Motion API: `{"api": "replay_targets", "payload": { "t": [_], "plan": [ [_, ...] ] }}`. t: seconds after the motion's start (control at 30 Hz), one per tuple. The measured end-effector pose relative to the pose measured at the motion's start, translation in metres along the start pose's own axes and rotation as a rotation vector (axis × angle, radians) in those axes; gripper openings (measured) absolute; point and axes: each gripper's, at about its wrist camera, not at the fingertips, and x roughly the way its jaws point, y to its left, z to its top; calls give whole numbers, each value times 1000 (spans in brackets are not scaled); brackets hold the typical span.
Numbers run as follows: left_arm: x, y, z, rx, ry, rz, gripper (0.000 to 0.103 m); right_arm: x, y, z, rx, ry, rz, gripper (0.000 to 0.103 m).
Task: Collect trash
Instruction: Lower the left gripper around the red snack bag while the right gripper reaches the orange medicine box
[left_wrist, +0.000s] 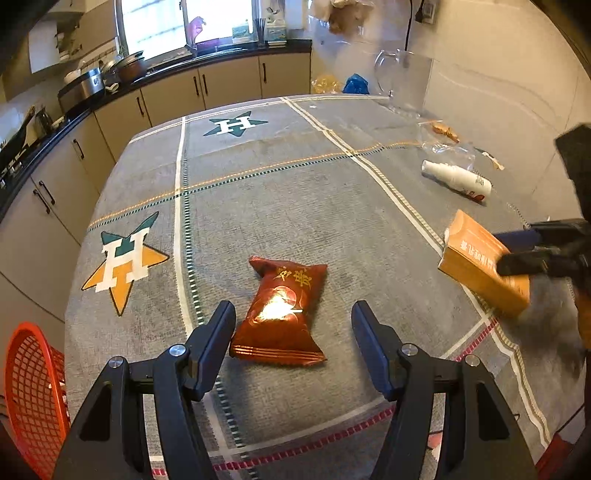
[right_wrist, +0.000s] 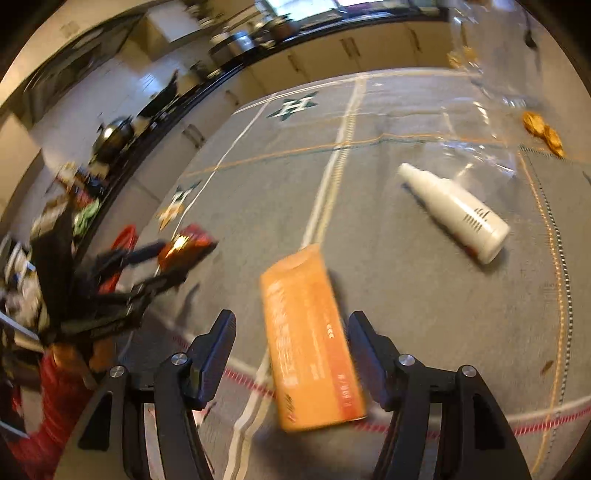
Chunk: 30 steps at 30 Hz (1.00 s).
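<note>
On the bench (left_wrist: 295, 192) lie one red snack packet (left_wrist: 282, 314), one orange box (left_wrist: 476, 258), one white spray bottle (left_wrist: 456, 179) and one clear plastic bag (left_wrist: 443, 142). One clear jug (left_wrist: 402, 79) stands at the far edge. One red basket (left_wrist: 31, 387) sits beside the bench. The cloth shows two star emblems (left_wrist: 123, 258).

left hand-held gripper (left_wrist: 293, 314) | black frame | dark blue pads | silver screws

Open right tongs (right_wrist: 291, 341) straddle an orange box (right_wrist: 310, 339) on the tablecloth (right_wrist: 424, 314).
</note>
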Motion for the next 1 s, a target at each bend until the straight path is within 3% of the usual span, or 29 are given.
{"api": "replay_targets", "payload": {
  "t": [0.17,0.33,0.4,0.5,0.57,0.8,1.0],
  "plan": [
    [10,1,6,-44,29,33,64,-2,25,-16,-137,-32,-131,71],
    [22,1,8,-83,60,73,60,5,28,-21,-174,-20,-204,71],
    [21,1,6,-95,49,84,48,8,27,-22,-169,-12,-206,71],
    [17,2,3,-122,47,80,45,12,28,-25,-160,-2,-210,68],
    [14,2,-1,-137,40,86,45,14,28,-27,-154,1,-222,51],
    [-22,-4,-20,-204,-51,71,44,2,37,-37,-134,-67,-233,51],
    [-49,-15,-48,-224,-120,104,43,-7,54,-48,-109,-143,-185,51]
  ]
}}
